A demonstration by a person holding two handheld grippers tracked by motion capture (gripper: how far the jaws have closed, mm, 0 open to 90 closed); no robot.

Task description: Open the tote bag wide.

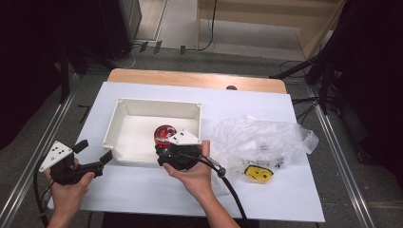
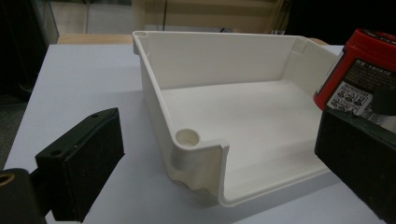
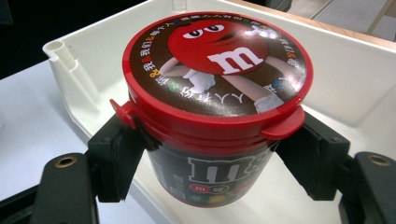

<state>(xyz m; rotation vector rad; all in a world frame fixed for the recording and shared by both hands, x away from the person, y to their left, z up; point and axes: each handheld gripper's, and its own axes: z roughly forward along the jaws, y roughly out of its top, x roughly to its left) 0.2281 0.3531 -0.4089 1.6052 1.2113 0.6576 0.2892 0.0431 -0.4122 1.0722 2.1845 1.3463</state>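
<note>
A red-lidded candy tub (image 3: 215,93) hangs upright over the near part of the white bin (image 1: 124,105), with my right gripper (image 3: 210,158) shut on its dark body just below the lid. From above, the tub (image 1: 165,133) shows as a red disc just beyond the right gripper (image 1: 177,151). The left gripper view catches the tub (image 2: 362,74) at its right edge, above the bin floor (image 2: 243,116). My left gripper (image 2: 219,158) stands open with nothing between its jaws, facing the bin's near left corner (image 2: 189,140). In the high view the left gripper (image 1: 95,153) sits left of the bin.
A crumpled clear plastic bag (image 1: 259,137) lies right of the bin, with a yellow packet (image 1: 258,173) at its near edge. A white sheet (image 1: 157,187) covers the wooden table (image 1: 190,78). A black cable (image 1: 233,187) trails from the right gripper.
</note>
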